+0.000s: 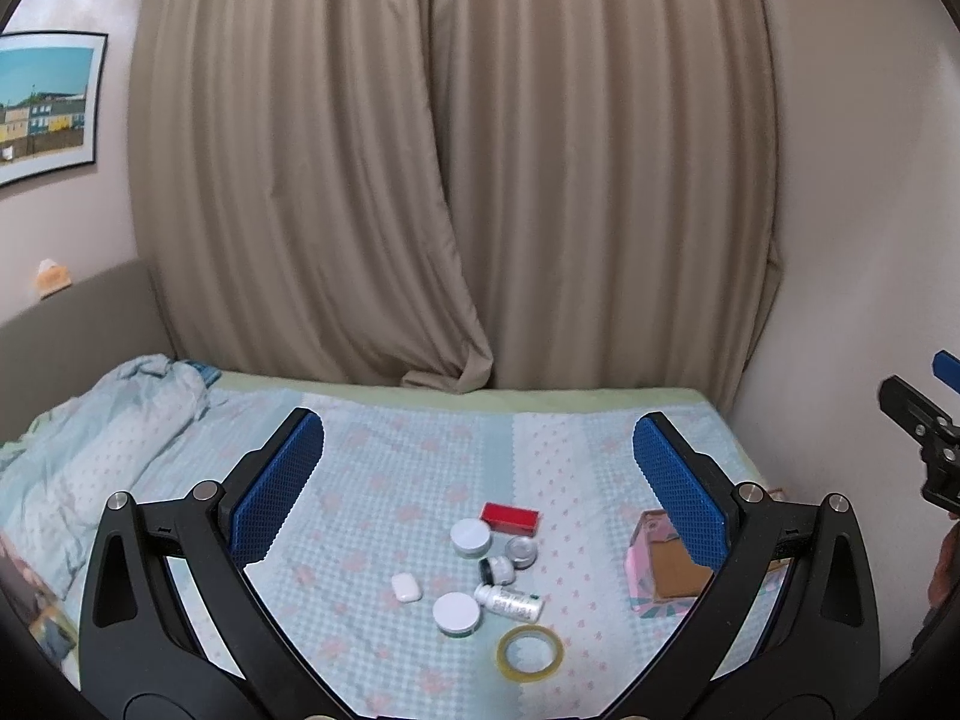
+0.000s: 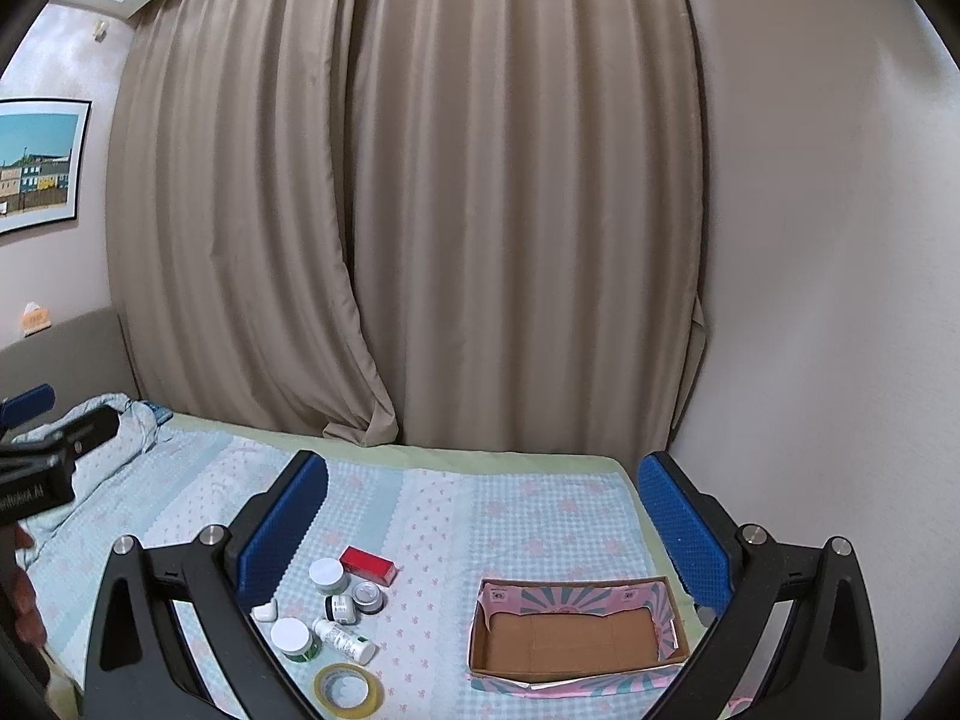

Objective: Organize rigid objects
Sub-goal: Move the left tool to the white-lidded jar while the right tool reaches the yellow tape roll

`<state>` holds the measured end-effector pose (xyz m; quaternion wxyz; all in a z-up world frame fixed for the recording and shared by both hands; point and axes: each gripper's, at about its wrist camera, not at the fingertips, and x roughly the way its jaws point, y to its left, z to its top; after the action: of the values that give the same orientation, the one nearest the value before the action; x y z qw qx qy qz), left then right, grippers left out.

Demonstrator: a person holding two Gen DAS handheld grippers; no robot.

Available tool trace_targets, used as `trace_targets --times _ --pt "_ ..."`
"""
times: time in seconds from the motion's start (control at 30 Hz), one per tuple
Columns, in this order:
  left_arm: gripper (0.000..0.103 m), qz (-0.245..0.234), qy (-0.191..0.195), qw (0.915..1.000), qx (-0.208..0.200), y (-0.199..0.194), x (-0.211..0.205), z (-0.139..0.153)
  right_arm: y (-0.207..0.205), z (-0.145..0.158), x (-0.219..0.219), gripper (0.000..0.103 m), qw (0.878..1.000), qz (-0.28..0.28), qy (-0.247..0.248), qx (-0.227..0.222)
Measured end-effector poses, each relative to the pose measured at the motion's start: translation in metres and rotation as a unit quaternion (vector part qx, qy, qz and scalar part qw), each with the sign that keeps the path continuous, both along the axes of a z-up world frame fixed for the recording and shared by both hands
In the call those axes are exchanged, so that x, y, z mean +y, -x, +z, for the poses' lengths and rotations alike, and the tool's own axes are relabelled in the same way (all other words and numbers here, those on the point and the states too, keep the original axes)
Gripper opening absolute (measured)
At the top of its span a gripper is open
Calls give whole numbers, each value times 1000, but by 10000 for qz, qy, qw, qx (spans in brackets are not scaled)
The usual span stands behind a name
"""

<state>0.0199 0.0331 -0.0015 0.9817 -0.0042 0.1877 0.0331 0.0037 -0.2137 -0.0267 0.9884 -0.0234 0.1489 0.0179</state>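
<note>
Small rigid items lie clustered on the bed: a red box (image 1: 511,518) (image 2: 367,564), two white-lidded jars (image 1: 470,537) (image 1: 457,613), a small silver-lidded jar (image 1: 519,551), a small dark jar (image 1: 497,570), a white bottle on its side (image 1: 509,601) (image 2: 351,641), a white case (image 1: 405,588) and a tape roll (image 1: 529,653) (image 2: 348,686). An open, empty cardboard box with pink and teal walls (image 2: 570,639) (image 1: 660,570) sits to their right. My left gripper (image 1: 479,450) is open above the cluster. My right gripper (image 2: 483,492) is open above the bed, between cluster and box.
The bed (image 2: 540,504) has a light blue patterned cover, with a crumpled quilt (image 1: 90,438) at the left. Beige curtains (image 1: 450,180) hang behind it and a wall (image 2: 840,300) runs along its right side.
</note>
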Motion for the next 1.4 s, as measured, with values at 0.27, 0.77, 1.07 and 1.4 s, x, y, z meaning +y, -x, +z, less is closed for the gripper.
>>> trace_targets --times 0.27,0.77,1.07,1.4 --pt "103 -99 -201 9967 785 -28 27 -46 -18 -44 13 103 9968 555 43 576" --pt "102 -2018 -481 9496 2352 -127 97 -199 -56 -175 111 103 9732 -62 -67 2298" --pt "102 -3005 -810 9026 2975 -185 92 -307 -81 -268 147 103 9540 -888 -565 2807" --pt "102 -3426 -930 8664 3513 -213 68 -433 -114 -397 184 103 9273 -981 -276 3602"
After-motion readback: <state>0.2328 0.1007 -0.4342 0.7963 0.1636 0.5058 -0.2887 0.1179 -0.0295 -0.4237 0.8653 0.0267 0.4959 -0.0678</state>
